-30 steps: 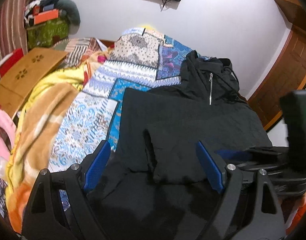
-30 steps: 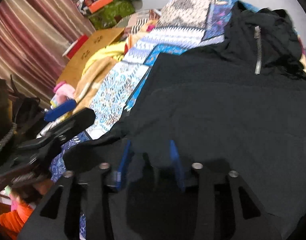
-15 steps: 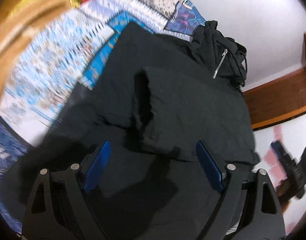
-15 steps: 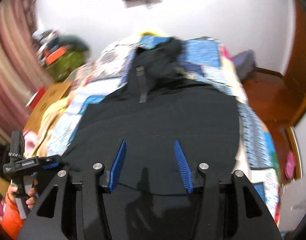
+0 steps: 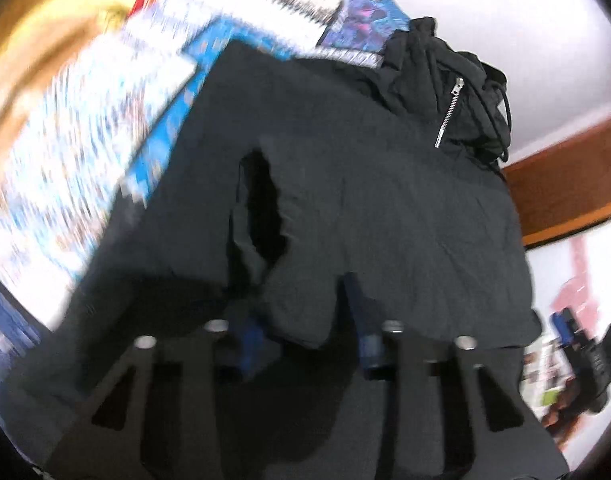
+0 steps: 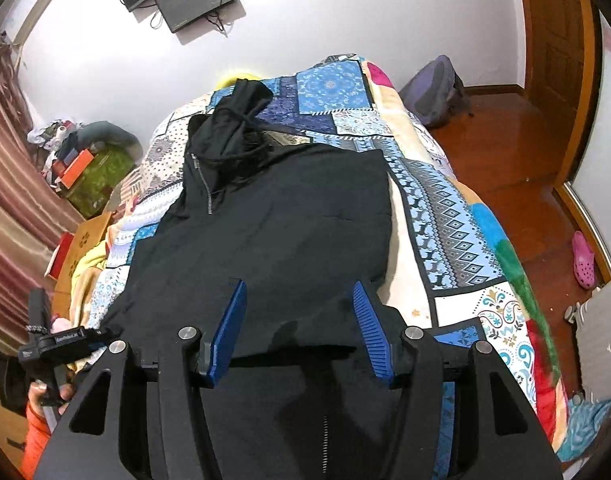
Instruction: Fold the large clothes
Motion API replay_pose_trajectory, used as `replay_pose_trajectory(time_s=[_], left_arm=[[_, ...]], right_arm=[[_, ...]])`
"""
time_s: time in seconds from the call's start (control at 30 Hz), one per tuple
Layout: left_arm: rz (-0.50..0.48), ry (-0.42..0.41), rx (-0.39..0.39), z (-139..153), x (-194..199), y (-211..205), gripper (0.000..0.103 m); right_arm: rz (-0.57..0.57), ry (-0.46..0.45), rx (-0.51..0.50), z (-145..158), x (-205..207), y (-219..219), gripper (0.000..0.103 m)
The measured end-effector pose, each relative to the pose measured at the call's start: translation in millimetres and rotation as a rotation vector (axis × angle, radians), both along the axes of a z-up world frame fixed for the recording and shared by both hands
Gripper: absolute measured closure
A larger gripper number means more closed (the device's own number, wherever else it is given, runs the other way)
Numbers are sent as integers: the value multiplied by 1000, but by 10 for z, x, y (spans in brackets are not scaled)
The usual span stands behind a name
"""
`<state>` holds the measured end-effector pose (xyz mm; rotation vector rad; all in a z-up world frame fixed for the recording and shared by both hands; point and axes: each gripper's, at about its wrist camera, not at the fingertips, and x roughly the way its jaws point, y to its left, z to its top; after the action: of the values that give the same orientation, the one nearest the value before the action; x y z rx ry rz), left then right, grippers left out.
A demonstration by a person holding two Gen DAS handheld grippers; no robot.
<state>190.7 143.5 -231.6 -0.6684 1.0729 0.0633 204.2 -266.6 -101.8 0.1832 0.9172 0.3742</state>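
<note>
A black zip hoodie (image 6: 281, 216) lies flat on the patchwork bed quilt (image 6: 437, 208), hood toward the far wall, a sleeve folded across its body (image 5: 345, 208). My left gripper (image 5: 305, 320) is low over the near hem, its blue pads narrowed with a fold of black fabric between them; the view is blurred. It also shows in the right wrist view (image 6: 65, 340), at the hoodie's left hem. My right gripper (image 6: 299, 320) is open and empty, hovering over the near hem.
The quilt (image 5: 105, 128) lies bare left of the hoodie. A purple backpack (image 6: 433, 92) sits on the wood floor right of the bed. A pink shoe (image 6: 583, 260) lies on the floor. Clutter and boxes (image 6: 81, 160) stand left of the bed.
My left gripper dropped to the hem and its jaws narrowed onto the fabric. My right gripper let go of the fabric, opened, lifted and swung right to face the whole bed.
</note>
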Motion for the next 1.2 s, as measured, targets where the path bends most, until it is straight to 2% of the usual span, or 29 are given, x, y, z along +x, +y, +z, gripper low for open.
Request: replay_pose_trajectory(time_s=[0.07, 0.3, 0.37, 0.47, 0.53, 0.63, 0.8, 0.93, 1.07, 1.2], left_arm=[[-5, -34, 59, 135, 53, 10, 79], [-6, -280, 236, 1033, 254, 21, 82], [-5, -328, 264, 1228, 324, 34, 82], [2, -362, 300, 1364, 381, 74, 82], [-5, -353, 323, 1334, 427, 104, 82], [-20, -298, 354, 1118, 483, 109, 82], [-84, -109, 372, 518, 597, 158, 80], [-134, -11, 363, 171, 615, 175, 76], [-178, 53, 453, 41, 564, 123, 70], [-198, 52, 503, 177, 521, 146, 66]], right_arm=[[-3, -15, -16, 18, 0, -6, 51], [-4, -46, -23, 91, 28, -90, 51], [-7, -40, -16, 86, 49, -102, 51], [5, -10, -14, 10, 67, -58, 51], [19, 24, -28, -96, 86, -14, 51], [42, 61, -64, -231, 99, 62, 51], [59, 107, -82, -384, 117, 125, 51], [53, 119, -80, -381, 133, 134, 51], [45, 124, -86, -325, 152, 156, 51], [46, 98, -98, -167, 198, 182, 51]])
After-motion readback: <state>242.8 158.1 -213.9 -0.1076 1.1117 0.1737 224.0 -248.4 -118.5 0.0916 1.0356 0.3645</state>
